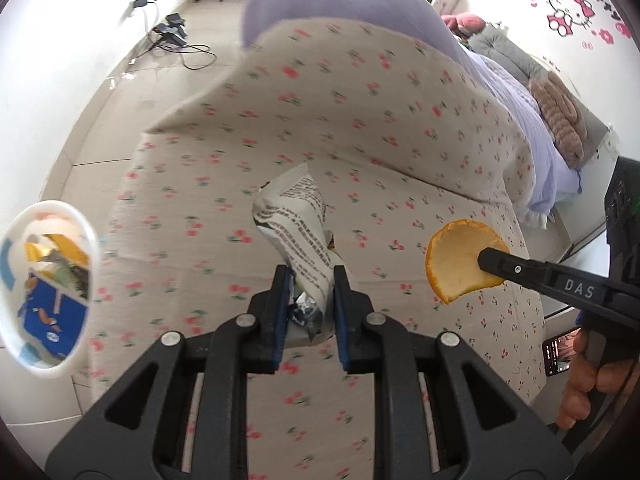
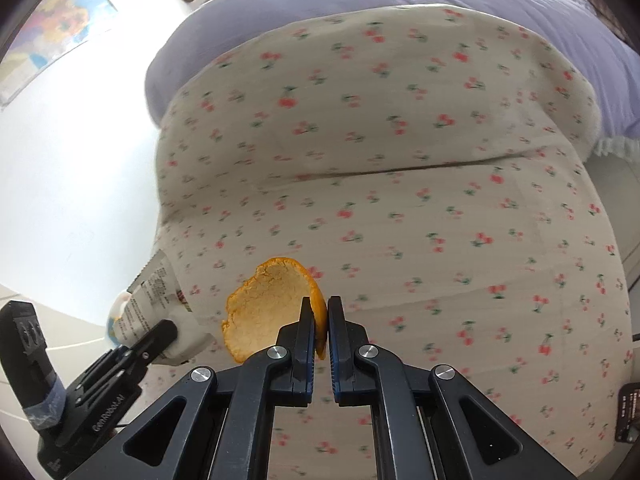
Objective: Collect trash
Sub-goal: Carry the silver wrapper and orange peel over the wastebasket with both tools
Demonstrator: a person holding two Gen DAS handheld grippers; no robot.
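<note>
My left gripper (image 1: pixel 310 276) is shut on a crumpled white wrapper (image 1: pixel 294 222) with black print, held above the cherry-print bedspread (image 1: pixel 360 128). The wrapper also shows in the right wrist view (image 2: pixel 154 300), pinched by the left gripper (image 2: pixel 166 330). My right gripper (image 2: pixel 319 306) is shut on an orange peel (image 2: pixel 268 304), held above the bedspread (image 2: pixel 400 160). In the left wrist view the peel (image 1: pixel 456 260) sits at the right gripper's tip (image 1: pixel 486 258). A white bin (image 1: pixel 48 292) holding trash stands on the floor at the left.
A lilac quilt (image 1: pixel 340 4) and pillows (image 1: pixel 560 120) lie further up the bed. Cables and a charger (image 1: pixel 172 36) lie on the tiled floor at the far left. A phone (image 1: pixel 558 356) lies by the bed's right edge.
</note>
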